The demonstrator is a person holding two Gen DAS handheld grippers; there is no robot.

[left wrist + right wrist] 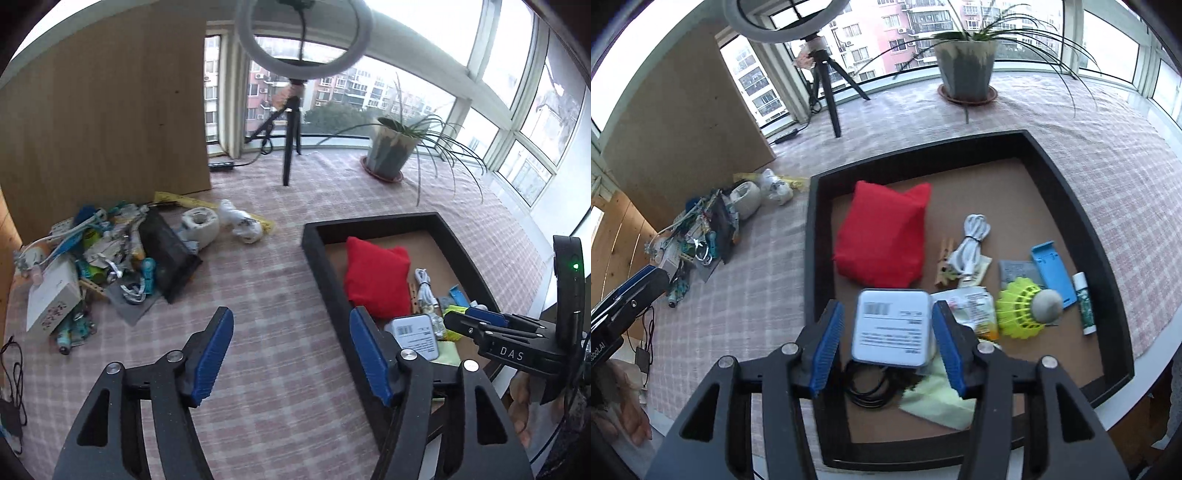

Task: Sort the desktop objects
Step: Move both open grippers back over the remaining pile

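Note:
A black tray on the checked cloth holds a red pouch, a white cable, a clothespin, a blue holder, a yellow shuttlecock, a lip balm and a white labelled box. My right gripper is open, its fingers either side of the white box over the tray, not touching it. My left gripper is open and empty above the cloth, left of the tray. A pile of unsorted objects lies at the left.
A wooden board stands behind the pile. A ring light on a tripod and a potted plant stand at the back near the windows. A black coiled cable and a pale green cloth lie under the box.

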